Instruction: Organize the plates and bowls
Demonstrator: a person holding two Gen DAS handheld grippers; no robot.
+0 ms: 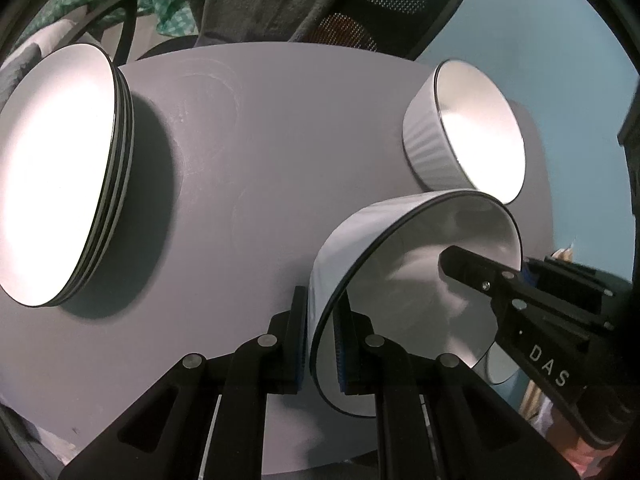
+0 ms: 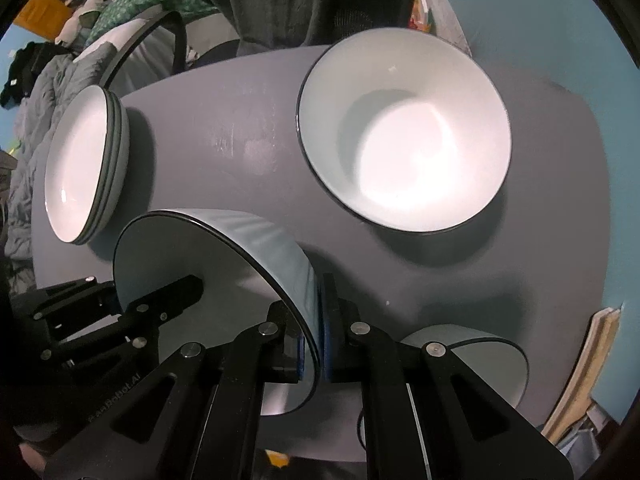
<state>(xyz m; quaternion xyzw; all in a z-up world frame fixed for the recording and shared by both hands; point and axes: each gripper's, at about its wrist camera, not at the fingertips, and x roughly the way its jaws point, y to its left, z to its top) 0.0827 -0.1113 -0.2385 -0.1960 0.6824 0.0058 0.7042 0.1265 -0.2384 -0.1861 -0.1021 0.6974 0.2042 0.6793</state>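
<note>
Left of your fingers sits the plate stack [image 1: 60,168], its top plate holding nothing. Your left gripper [image 1: 320,344] and right gripper [image 2: 320,344] each pinch opposite rims of the same bowl [image 1: 420,280], nothing in it. Beyond to the right, the ribbed bowl [image 1: 476,136] also holds nothing.

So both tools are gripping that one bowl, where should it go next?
Probably over to the ribbed white bowl to nest inside it. The left tool and right tool clamp opposite rims of the black-rimmed white bowl, and the plate stack stands apart.

Close wrist views, shared table [image 1: 248,168].
</note>
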